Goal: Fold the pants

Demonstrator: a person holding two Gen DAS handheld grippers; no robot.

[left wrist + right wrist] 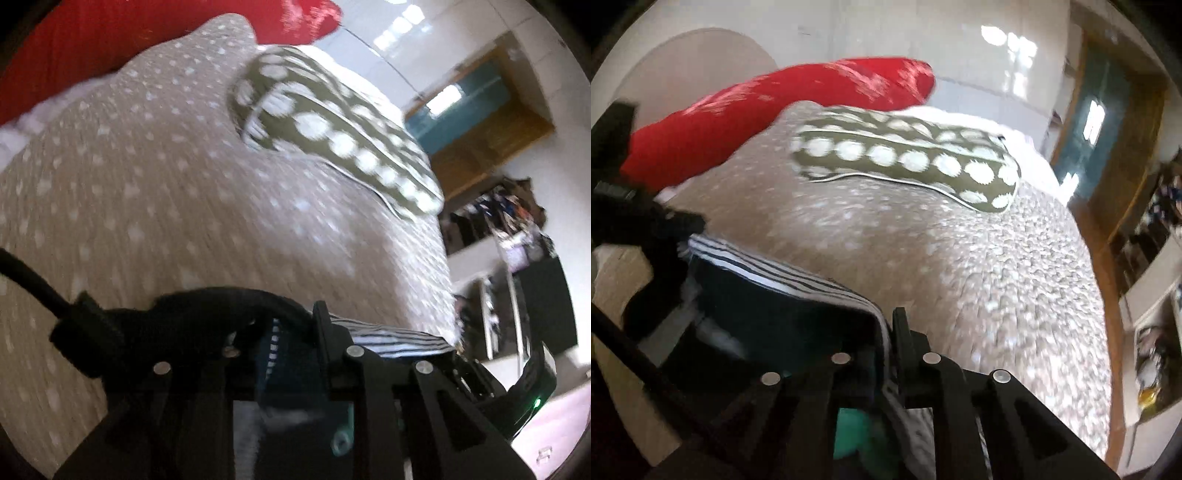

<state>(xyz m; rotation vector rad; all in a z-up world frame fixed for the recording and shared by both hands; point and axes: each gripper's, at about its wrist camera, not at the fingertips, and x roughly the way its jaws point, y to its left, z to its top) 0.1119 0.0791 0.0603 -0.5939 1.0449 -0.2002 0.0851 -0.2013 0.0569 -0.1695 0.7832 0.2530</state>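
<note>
Both grippers nipped nearly closed on the pants: left gripper and right gripper each pinch the striped edge. Cloth hangs between them over the bed. Soft, light, limp; take hold at corners.

An olive dotted pillow lies mid-frame on the beige spotted bedspread; a red cushion sits upper left.

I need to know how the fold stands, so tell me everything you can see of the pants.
The pants are dark fabric with a white-and-dark striped band along the edge. They hang stretched between the left gripper and right gripper, each closed on the cloth, lifted over the dotted beige bedspread. Motion blur hides their full shape.
</note>
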